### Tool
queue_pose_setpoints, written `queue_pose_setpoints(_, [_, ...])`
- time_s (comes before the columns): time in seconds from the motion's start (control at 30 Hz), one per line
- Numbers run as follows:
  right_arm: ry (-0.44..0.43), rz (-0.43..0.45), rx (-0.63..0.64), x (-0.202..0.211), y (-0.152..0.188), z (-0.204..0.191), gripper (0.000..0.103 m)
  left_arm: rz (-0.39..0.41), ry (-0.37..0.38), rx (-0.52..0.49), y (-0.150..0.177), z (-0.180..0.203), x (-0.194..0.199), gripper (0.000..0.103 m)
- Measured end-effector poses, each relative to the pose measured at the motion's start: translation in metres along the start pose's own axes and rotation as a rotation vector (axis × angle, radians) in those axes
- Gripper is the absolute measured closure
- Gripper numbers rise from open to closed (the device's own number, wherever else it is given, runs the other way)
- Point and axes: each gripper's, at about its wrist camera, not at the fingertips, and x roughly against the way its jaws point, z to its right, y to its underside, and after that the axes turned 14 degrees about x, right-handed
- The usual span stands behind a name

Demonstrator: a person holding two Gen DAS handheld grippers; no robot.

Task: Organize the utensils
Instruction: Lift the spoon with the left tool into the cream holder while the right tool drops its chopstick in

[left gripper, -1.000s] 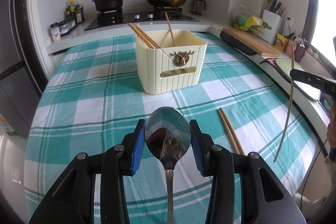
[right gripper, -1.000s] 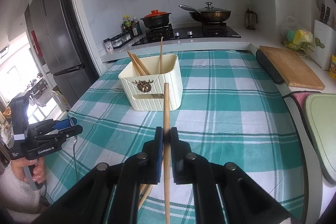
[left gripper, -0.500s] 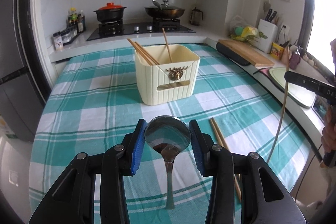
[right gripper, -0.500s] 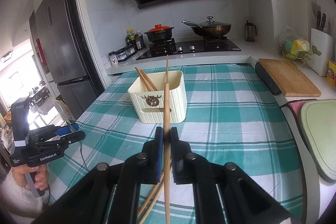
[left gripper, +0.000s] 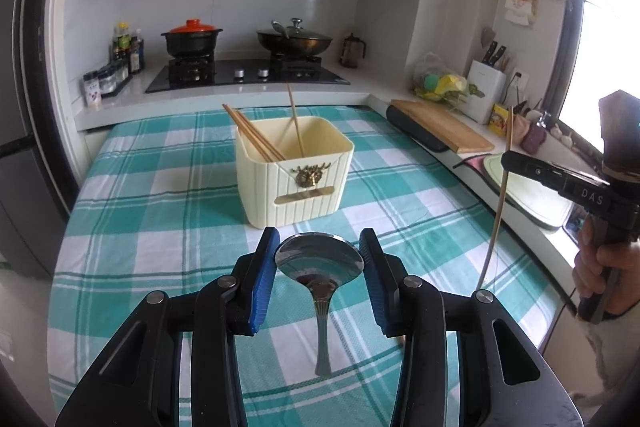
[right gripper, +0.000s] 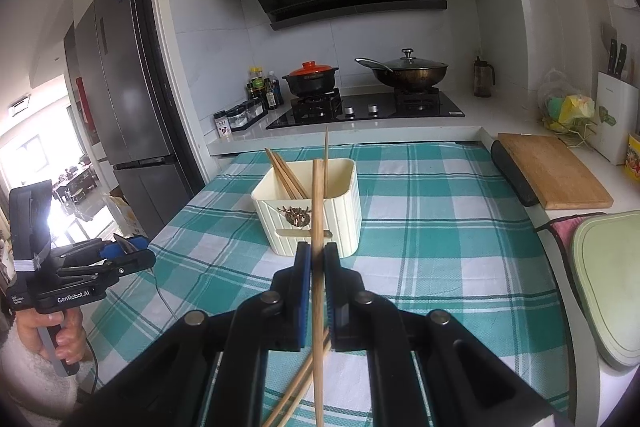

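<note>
Left gripper (left gripper: pixel 319 259): its blue-padded jaws close on the bowl of a metal spoon (left gripper: pixel 320 267), one pad against each edge; the handle hangs down toward the camera, above the checked cloth.
Right gripper (right gripper: pixel 317 267): its jaws are pinched narrow on a single wooden chopstick (right gripper: pixel 318 227), which stands nearly upright and runs above and below the grip.
Right gripper seen from the left wrist: it shows at the right edge (left gripper: pixel 508 159), with the thin chopstick (left gripper: pixel 498 211) slanting through it, its lower end over the cloth.
Left gripper seen from the right wrist: it is at the far left (right gripper: pixel 132 253), held in a hand (right gripper: pixel 60 331), well apart from the holder.
Utensil holder (left gripper: pixel 296 179): a cream ribbed box with a gold stag ornament on its front; it stands on the counter near the middle of the cloth, beyond both grippers.
Chopsticks in holder (left gripper: pixel 256 139): several lean on its left rim, and one more (left gripper: pixel 296 123) stands nearer the centre.
Loose chopsticks (right gripper: pixel 300 383): a pair lies on the cloth under the right gripper, partly hidden by it.
Tablecloth (left gripper: pixel 160 187): teal and white check, covering the counter.
Background: a hob with a red-lidded pot (left gripper: pixel 192 37) and a wok (left gripper: pixel 294 39); a wooden cutting board (left gripper: pixel 440 125) is at the right.
</note>
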Motion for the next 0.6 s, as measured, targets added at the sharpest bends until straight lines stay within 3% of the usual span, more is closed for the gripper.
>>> queue_pose_setpoints(0.17, [0.004, 0.037, 0.079, -0.016, -0.033, -0.001, 0.096, 0.031, 0.071, 0.029, -0.052, 0.0, 0.007, 0.062])
queue_pose_setpoints(0.33, [0.031, 0.151, 0.144, -0.037, -0.09, 0.003, 0.096, 0.2, 0.082, 0.025, -0.129, 0.007, 0.014, 0.062])
queue_pose_setpoints(0.5, [0.066, 0.319, 0.155, -0.07, -0.143, 0.01, 0.096, 0.335, 0.103, 0.103, -0.191, -0.002, -0.015, 0.062])
queue_pose_setpoints(0.6, [0.074, 0.366, 0.156, -0.102, -0.161, 0.012, 0.096, 0.348, 0.071, 0.116, -0.206, -0.009, -0.05, 0.062])
